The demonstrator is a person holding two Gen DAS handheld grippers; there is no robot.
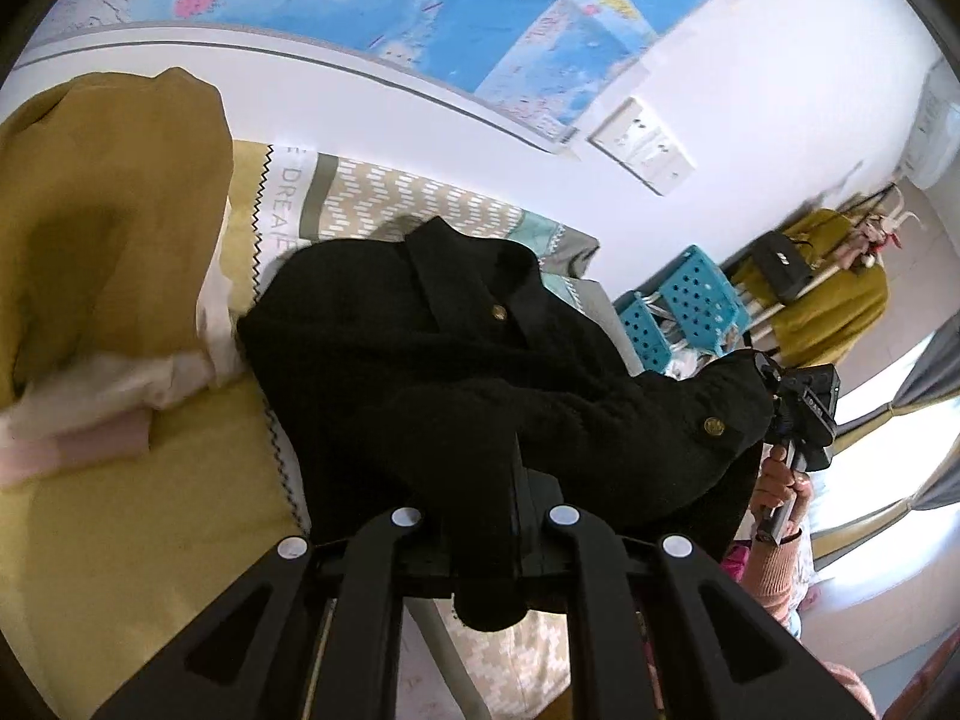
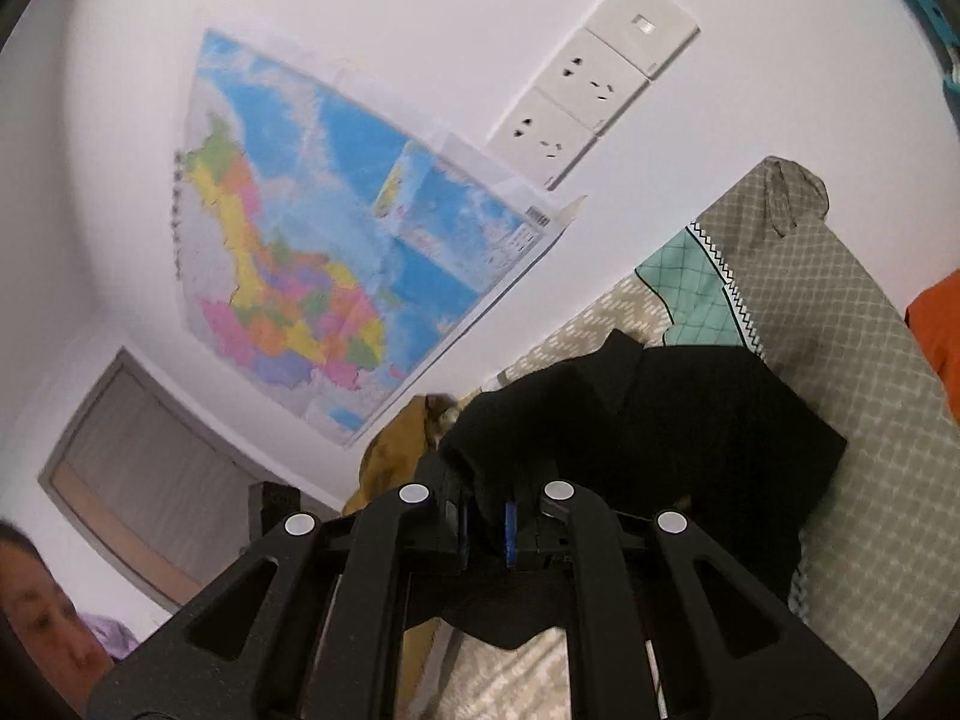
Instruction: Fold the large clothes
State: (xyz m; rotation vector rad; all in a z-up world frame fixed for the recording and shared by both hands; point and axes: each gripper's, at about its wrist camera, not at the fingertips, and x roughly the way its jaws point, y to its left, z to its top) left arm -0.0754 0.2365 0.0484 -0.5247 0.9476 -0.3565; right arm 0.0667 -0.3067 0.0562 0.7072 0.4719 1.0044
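While the black garment point(image 1: 456, 360) hangs bunched above the bed point(image 1: 150, 540), both grippers have its cloth pinched; it is a thick, nubbly knit, matte and dark, with a flat placket strip and two small round brass-coloured buttons point(image 1: 498, 312). At the left gripper point(image 1: 486, 516) the fingers are nearly closed on a fold of the knit, a rounded lump of it drooping below them; at the right gripper point(image 2: 486, 510) the fingers are likewise nearly closed on a gathered edge of the same garment, the blue pads point(image 2: 510, 531) just showing beside the cloth. Seen from the left wrist, the right gripper point(image 1: 798, 414) clamps the garment's far corner, held by a hand point(image 1: 780, 486) in a ribbed pink cuff.

Under the garment lies a patterned bedcover point(image 1: 390, 198): beige with small white dashes, a mint quilted-diamond patch, a grey dotted panel, a mustard field edged in black zigzag stitching. Beside the garment, on the bed, sits a soft mustard-yellow garment point(image 1: 102, 228) over pale pink and cream folded cloth point(image 1: 78, 426). Behind the garment, on the smooth white wall, hang a glossy, creased paper map point(image 2: 312, 240) and a row of square white plastic sockets point(image 2: 594, 84); beyond the garment's far corner stand perforated turquoise plastic crates point(image 1: 696, 294).
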